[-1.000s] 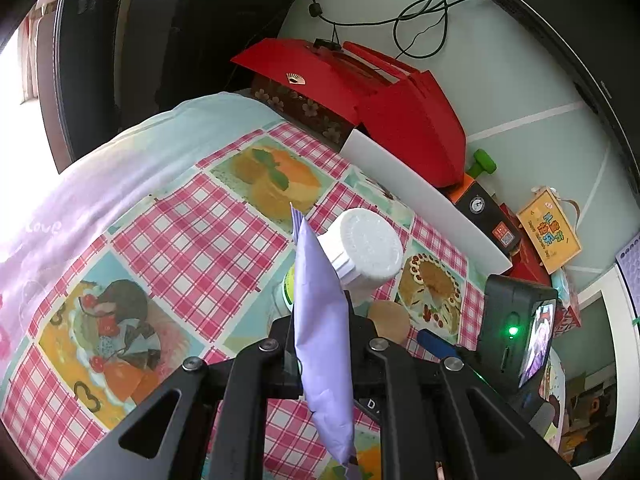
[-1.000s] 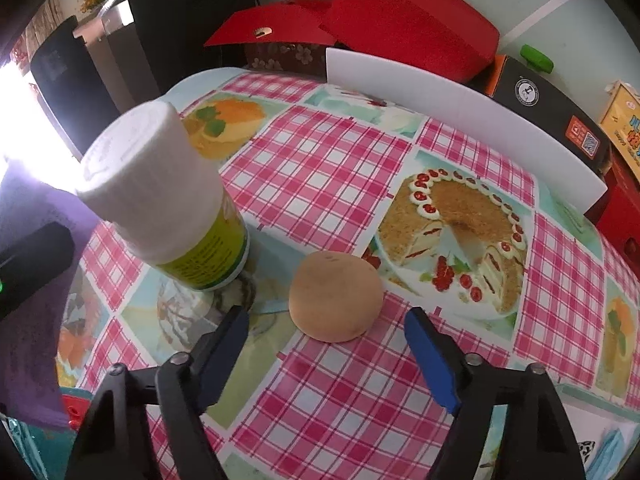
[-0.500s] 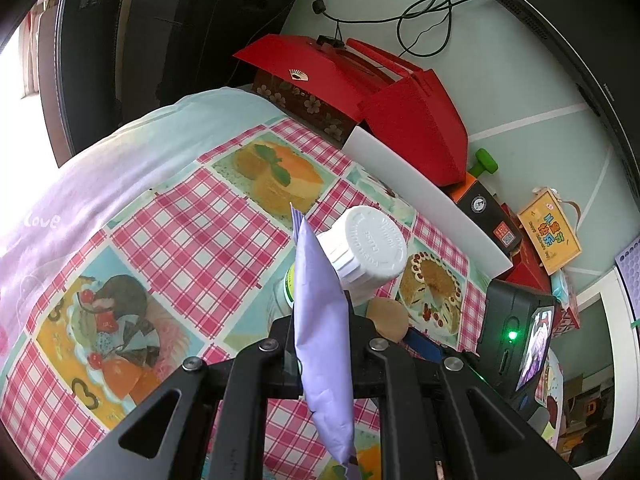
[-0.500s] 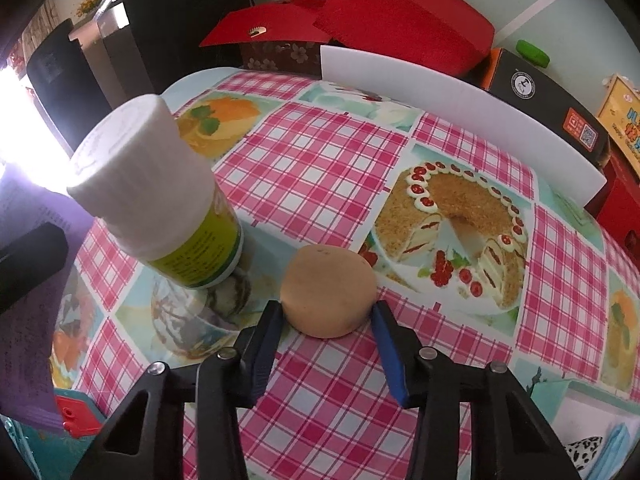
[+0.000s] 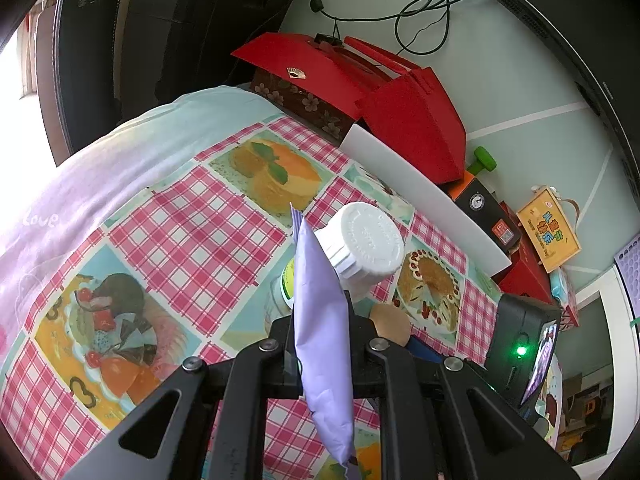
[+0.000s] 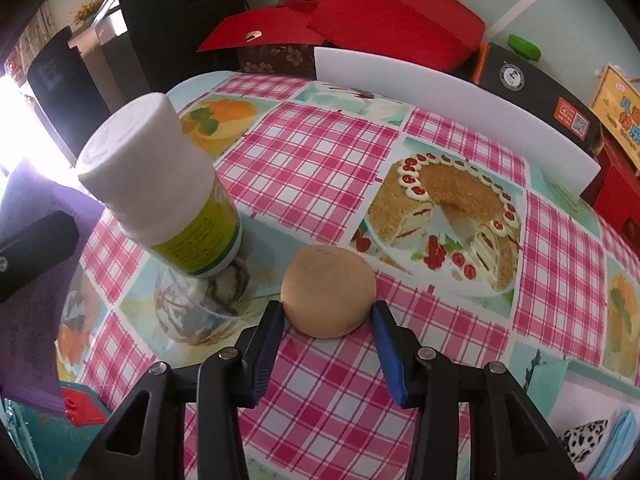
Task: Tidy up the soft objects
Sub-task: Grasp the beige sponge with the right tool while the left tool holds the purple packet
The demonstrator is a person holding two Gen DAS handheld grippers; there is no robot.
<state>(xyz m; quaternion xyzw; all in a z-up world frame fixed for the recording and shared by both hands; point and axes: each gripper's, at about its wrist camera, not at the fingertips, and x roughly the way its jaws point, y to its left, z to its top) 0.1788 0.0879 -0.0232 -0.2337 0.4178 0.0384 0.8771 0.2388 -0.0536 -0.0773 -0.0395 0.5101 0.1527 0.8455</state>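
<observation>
My left gripper (image 5: 322,330) is shut on a lilac soft pouch (image 5: 320,300), which stands upright between its jaws above the checked tablecloth (image 5: 192,240). The same pouch (image 6: 28,340) shows at the left edge of the right wrist view. A tan, round, bun-like soft object (image 6: 328,292) rests on the cloth, and my right gripper (image 6: 327,309) is shut on it, its blue pads (image 6: 270,332) pressing both sides. The bun (image 5: 390,322) also peeks out behind the pouch in the left wrist view.
A white-capped bottle with a green label (image 6: 160,184) stands just left of the bun. A white board (image 6: 440,92) lines the table's far edge, with red boxes (image 6: 380,12) and a black box (image 6: 532,80) behind. A spotted cloth (image 6: 584,440) lies at lower right.
The right gripper's jaws went from wide apart around the bun to pressing on its sides. The left gripper and its pouch have not moved.
</observation>
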